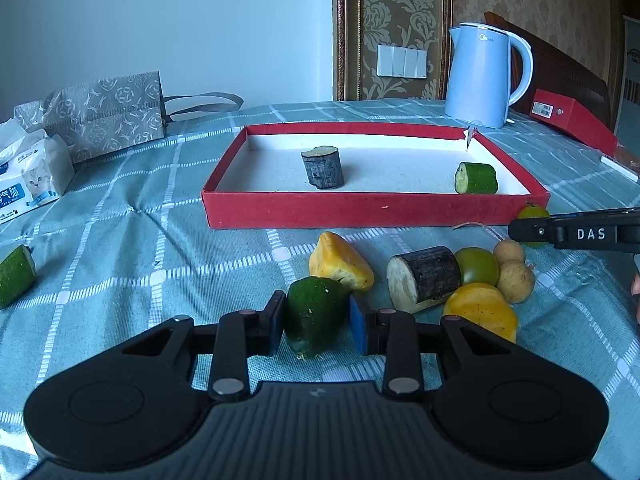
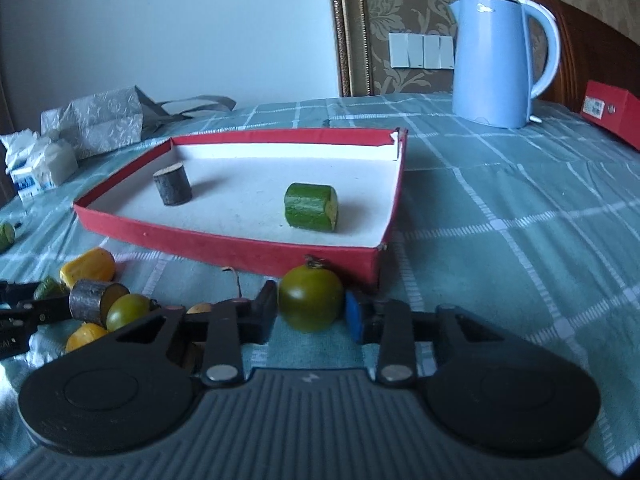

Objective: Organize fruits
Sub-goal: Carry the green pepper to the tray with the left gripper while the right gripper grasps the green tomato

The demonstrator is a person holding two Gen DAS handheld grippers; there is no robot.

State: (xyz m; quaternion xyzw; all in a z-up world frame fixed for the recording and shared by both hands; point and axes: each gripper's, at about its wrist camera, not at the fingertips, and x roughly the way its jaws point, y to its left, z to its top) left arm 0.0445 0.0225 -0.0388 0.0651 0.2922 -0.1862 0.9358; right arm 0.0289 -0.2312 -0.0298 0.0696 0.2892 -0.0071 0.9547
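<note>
Right now both grippers are clamping produce on the checked tablecloth [image 1: 120, 220], so the grasp step looks to be in hand. Nearest the left camera, the left gripper [image 1: 318, 326] is squeezing a green cucumber piece [image 1: 314, 318] between its pads, jaws drawn in tight against its sides while it sits on the cloth. In the right wrist view the right gripper [image 2: 311, 312] is bracketing a green tomato [image 2: 311, 298]; its pads are touching the fruit's flanks, jaws narrowed to its width.

Just beyond the left gripper the loose pile is waiting: a yellow piece [image 1: 340, 262], a dark-skinned stub [image 1: 424, 276], another green tomato [image 1: 478, 266], two small tan round fruits [image 1: 512, 268] and a second yellow piece [image 1: 482, 310]. A lone cucumber chunk [image 1: 16, 274] is lying well apart at the left edge.

Farther on, the red tray [image 1: 372, 210] is already holding a dark stub [image 1: 323, 167] and a cucumber section [image 1: 476, 178], set well apart. The tomato is sitting just beside the tray's near corner.

Next, I judge, each piece is needing a lift clear of the tray's wall and a set-down inside, probably beside its like.
</note>
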